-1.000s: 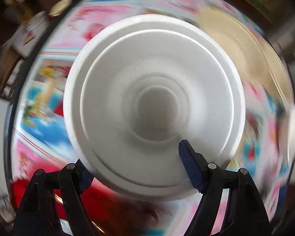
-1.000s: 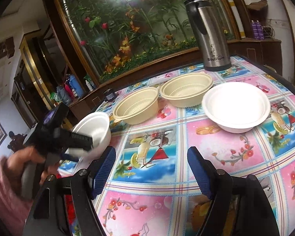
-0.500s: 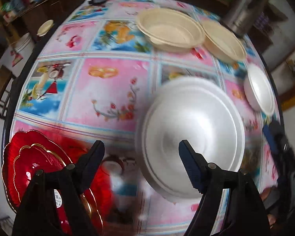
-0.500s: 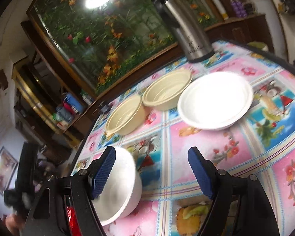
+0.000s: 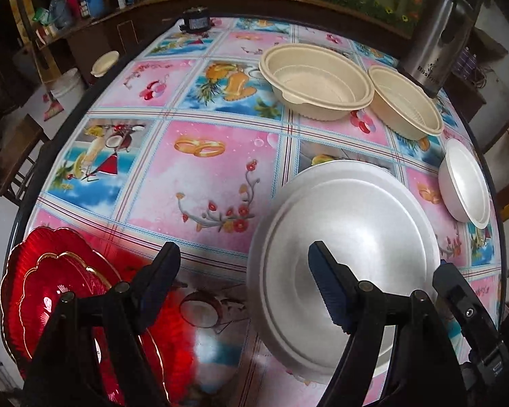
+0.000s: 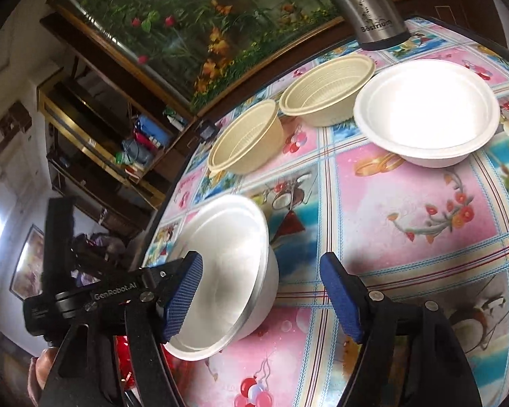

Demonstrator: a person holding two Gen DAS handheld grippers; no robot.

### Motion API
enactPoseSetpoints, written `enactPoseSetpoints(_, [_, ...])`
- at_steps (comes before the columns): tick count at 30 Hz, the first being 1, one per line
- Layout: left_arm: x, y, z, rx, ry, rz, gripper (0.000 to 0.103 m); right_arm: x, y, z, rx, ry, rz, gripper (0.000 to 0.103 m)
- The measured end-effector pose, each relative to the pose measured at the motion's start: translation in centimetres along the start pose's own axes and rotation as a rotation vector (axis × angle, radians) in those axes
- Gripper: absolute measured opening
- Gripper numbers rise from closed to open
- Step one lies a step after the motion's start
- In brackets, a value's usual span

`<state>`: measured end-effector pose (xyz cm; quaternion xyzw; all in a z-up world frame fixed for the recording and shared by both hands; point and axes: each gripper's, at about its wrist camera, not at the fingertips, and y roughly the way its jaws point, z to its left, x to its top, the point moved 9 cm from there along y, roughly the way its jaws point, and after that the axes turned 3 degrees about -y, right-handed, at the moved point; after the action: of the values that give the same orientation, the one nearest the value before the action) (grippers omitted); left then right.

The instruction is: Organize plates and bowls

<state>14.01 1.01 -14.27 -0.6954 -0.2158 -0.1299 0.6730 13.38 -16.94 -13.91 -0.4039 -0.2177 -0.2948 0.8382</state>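
A white foam bowl (image 5: 342,237) stands upright on the patterned tablecloth (image 5: 213,176), near its front edge. My left gripper (image 5: 242,285) hangs open above it and holds nothing; its right finger crosses in front of the bowl's near side. In the right wrist view the same bowl (image 6: 230,257) lies between the jaws of my right gripper (image 6: 261,298). Those jaws are closing, with a gap still showing between the right pad and the bowl wall. A second white bowl (image 6: 427,118) and two beige bowls (image 6: 244,142) (image 6: 325,95) stand further back.
Stacked red plates (image 5: 61,302) lie at the front left corner. A steel flask (image 5: 434,40) stands at the back right, close to the beige bowls. The left gripper's black frame (image 6: 95,296) and a hand (image 6: 39,369) are just left of the bowl.
The left gripper had the white bowl between its fingers a second ago; the bowl now stands on the table and the gripper is drawn back. The right gripper tilted down and moved around the bowl.
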Motion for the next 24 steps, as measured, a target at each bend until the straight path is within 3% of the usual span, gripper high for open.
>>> enactPoseSetpoints(14, [-0.2, 0.0, -0.4, 0.028, 0.005, -0.141, 0.078, -0.3, 0.2, 0.3, -0.075, -0.058, -0.024, 0.063])
enactPoseSetpoints(24, [0.6, -0.2, -0.1, 0.026, -0.017, -0.217, 0.077, -0.5, 0.7, -0.2, -0.122, -0.071, -0.016, 0.048])
